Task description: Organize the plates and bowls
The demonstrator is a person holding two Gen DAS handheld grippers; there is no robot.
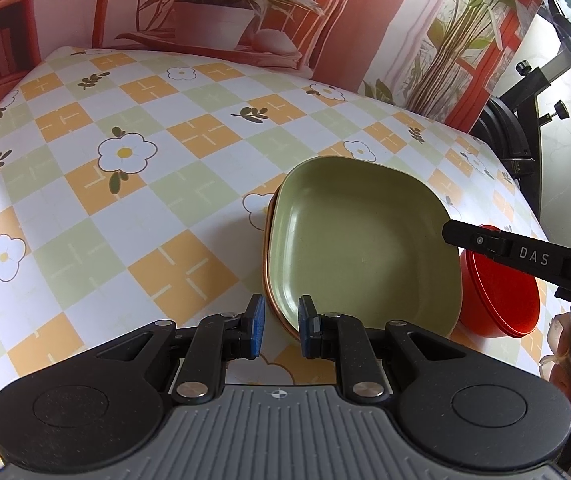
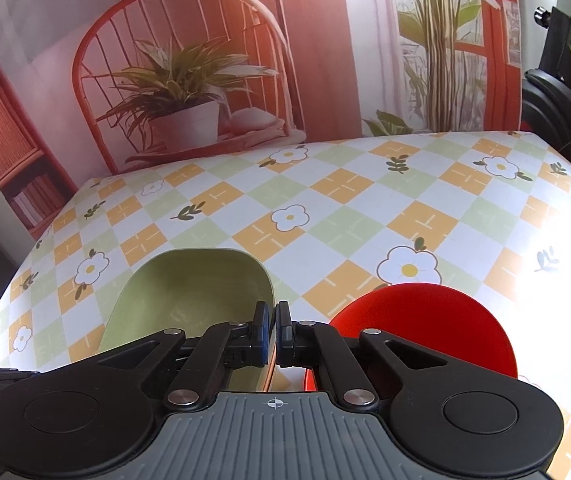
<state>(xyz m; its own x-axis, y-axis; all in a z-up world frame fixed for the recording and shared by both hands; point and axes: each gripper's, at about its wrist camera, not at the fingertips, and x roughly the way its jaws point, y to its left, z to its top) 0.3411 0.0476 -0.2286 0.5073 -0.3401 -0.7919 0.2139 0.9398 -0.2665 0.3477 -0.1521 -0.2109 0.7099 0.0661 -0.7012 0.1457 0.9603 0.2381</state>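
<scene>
The table (image 1: 133, 208) wears a checked cloth of orange, green and white squares with daisies; behind it hangs a backdrop (image 2: 189, 80) picturing a chair and potted plant. The left gripper (image 1: 279, 328) is parted, empty, straddling the green plate's (image 1: 361, 248) near rim. The right gripper (image 2: 272, 334) pinches that plate's edge; the red bowl (image 2: 425, 328) sits just right of its jaws.

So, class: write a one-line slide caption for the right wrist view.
Right gripper pinches the green plate rim beside a red bowl.
</scene>
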